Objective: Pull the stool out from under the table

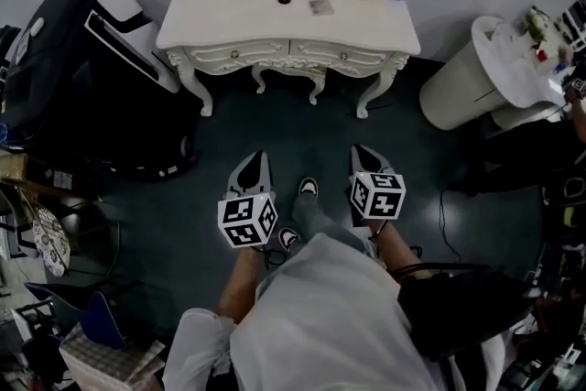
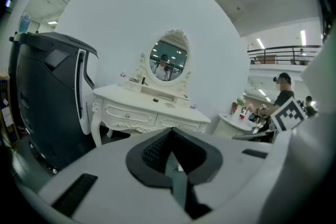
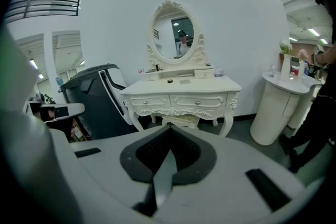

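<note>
The one stool [image 1: 288, 73] sits tucked under the one white table [image 1: 284, 18] at the top centre of the head view, its wide side running left to right along the table front. It lies straight up-frame and well apart from both claws. The left gripper [image 1: 255, 166] and right gripper [image 1: 365, 158] are each pressed together on nothing, and the left looks slightly nearer.

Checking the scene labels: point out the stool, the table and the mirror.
stool [image 3: 180, 120], right gripper view, front edge.
table [image 1: 233, 18], head view, bare tabletop.
mirror [image 3: 177, 38], right gripper view, glass.
</note>
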Demonstrator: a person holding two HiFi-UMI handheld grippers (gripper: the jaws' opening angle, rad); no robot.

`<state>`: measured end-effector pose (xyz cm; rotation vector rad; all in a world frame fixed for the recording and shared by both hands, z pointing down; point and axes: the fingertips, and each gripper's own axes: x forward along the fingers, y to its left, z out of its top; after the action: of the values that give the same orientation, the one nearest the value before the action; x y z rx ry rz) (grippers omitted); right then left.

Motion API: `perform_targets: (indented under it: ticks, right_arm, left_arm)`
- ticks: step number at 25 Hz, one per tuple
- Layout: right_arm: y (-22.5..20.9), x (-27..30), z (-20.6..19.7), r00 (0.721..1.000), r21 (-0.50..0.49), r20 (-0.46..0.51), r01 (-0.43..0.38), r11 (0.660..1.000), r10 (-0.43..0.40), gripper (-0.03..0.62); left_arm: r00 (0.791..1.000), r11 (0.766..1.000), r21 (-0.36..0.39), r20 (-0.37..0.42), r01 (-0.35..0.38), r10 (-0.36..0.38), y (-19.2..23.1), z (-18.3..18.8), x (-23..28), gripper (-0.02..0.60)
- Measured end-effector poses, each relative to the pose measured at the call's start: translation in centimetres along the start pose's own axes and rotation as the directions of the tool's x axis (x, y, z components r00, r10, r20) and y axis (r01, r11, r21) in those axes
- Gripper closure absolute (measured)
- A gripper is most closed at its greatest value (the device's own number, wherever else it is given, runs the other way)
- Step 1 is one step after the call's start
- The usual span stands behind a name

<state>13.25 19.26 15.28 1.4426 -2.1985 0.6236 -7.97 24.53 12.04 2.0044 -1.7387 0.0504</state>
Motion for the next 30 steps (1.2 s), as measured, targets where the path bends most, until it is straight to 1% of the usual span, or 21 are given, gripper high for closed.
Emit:
perform_targets:
  ticks: [5,8,10,16,25,30]
  right_arm:
    - [-3.1,4.1,-0.1,0.999,0.092,-0.022,0.037,0.995,-0.035,0.595]
    - [-3.8,6.7,1.0,0.999,0.116,-0.032,0.039,0.992,-0.036,0.595]
    - [-4.1,8.5,2.3,0.999,0.12,-0.026,0.038,0.992,-0.035,0.595]
    - [-5.8,12.6,5.4,0.999,0.124,-0.02,0.046,0.991,-0.043,0.595]
    - [-9.3,16.6,7.7,0.997,0.15,-0.053,0.071,0.986,-0.063,0.595]
    - [-9.8,18.9,9.5,0.997,0.121,-0.06,0.045,0.992,-0.038,0.595]
  left_arm:
    - [0.999,0.998,0.048,-0.028,0.028,-0.026,-0.6,1.4,4.8,0.574]
    - [0.998,0.996,0.085,-0.051,0.03,-0.025,-0.2,2.2,7.0,0.574]
    - [0.998,0.995,0.101,-0.066,0.022,-0.015,0.7,2.8,8.7,0.574]
    - [0.996,0.996,0.091,-0.093,-0.007,0.016,2.9,4.1,13.2,0.574]
    - [0.989,0.995,0.095,-0.142,-0.033,0.047,4.4,4.9,18.2,0.574]
    - [0.99,0.992,0.122,-0.136,-0.016,0.032,4.3,6.3,20.9,0.574]
